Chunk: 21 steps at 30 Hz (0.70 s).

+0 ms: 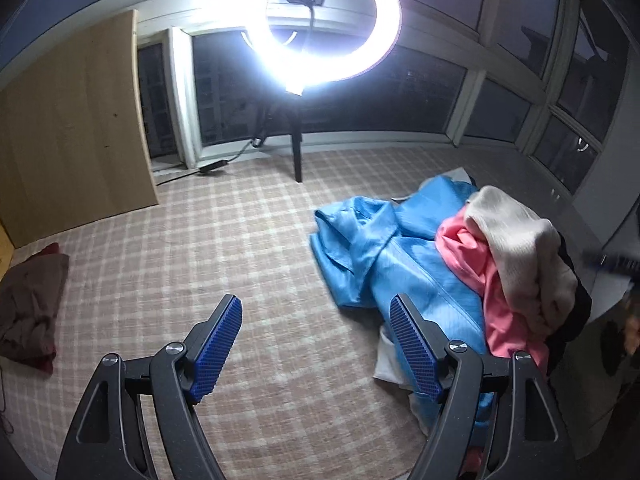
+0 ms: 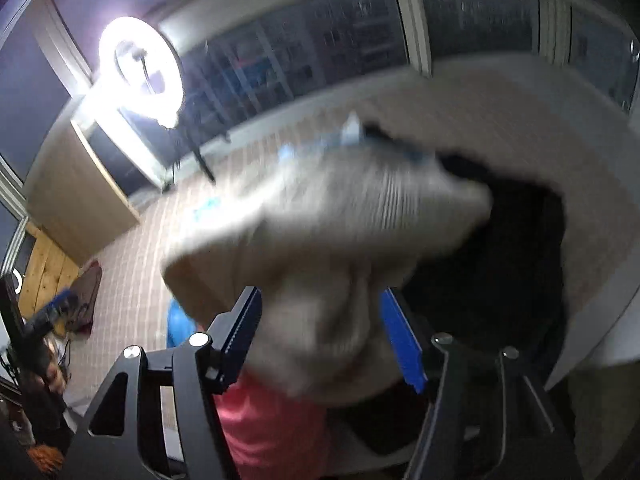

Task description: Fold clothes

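A heap of clothes lies on the checked cover point(image 1: 200, 240): a blue garment point(image 1: 380, 248) underneath, then a pink one point(image 1: 480, 268), with a cream knit sweater point(image 1: 516, 240) on top and something black point(image 1: 576, 308) at the right. My left gripper point(image 1: 315, 302) hovers open over the cover, just left of the heap, holding nothing. In the blurred right wrist view my right gripper point(image 2: 320, 300) stands open with the cream sweater point(image 2: 320, 232) bulging between its fingers. Pink cloth point(image 2: 272, 424) lies below it and black cloth point(image 2: 500, 260) to its right.
A crumpled brown garment point(image 1: 28, 308) lies apart at the far left. A lit ring light point(image 1: 328, 20) on a tripod point(image 1: 297, 152) stands at the back before dark windows. A wooden panel point(image 1: 72, 128) leans at back left. A hand point(image 2: 52, 376) shows at the left edge.
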### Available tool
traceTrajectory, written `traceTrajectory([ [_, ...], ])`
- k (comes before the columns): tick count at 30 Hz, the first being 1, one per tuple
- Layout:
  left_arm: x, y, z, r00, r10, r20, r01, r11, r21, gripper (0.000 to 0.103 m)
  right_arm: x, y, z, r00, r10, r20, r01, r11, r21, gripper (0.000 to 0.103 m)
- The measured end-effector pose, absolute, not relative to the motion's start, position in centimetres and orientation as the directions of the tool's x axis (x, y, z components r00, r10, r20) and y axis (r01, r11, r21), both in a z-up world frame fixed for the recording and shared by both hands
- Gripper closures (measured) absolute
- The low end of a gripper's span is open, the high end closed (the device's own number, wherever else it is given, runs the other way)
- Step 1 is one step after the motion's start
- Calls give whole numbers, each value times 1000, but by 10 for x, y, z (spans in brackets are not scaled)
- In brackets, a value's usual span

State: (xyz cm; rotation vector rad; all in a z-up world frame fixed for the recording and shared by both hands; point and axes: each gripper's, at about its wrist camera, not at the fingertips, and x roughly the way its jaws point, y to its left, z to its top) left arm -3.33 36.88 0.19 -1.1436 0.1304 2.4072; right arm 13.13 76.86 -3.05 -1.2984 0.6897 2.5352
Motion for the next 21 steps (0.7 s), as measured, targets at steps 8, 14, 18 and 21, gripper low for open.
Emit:
traceTrajectory([
  [8, -23, 372, 4, -531, 368, -763, -469, -878, -97, 28, 80, 739, -74, -638, -87, -765, -261, -911, 321, 84],
  [14, -20, 347, 10, -562, 322, -762, -409, -909, -82, 28, 65, 791, 36, -860, -240, -450, -99, -787, 610, 88],
  [18, -21, 329, 17, -583, 305, -753, -372, -924, -86, 28, 75, 785, 149, -944, -208, -257, 25, -821, 571, 89],
  [21, -19, 316, 25, -605, 302, -737, -352, -931, -92, 28, 79, 749, 214, -958, -212, -192, 88, -857, 508, 89],
])
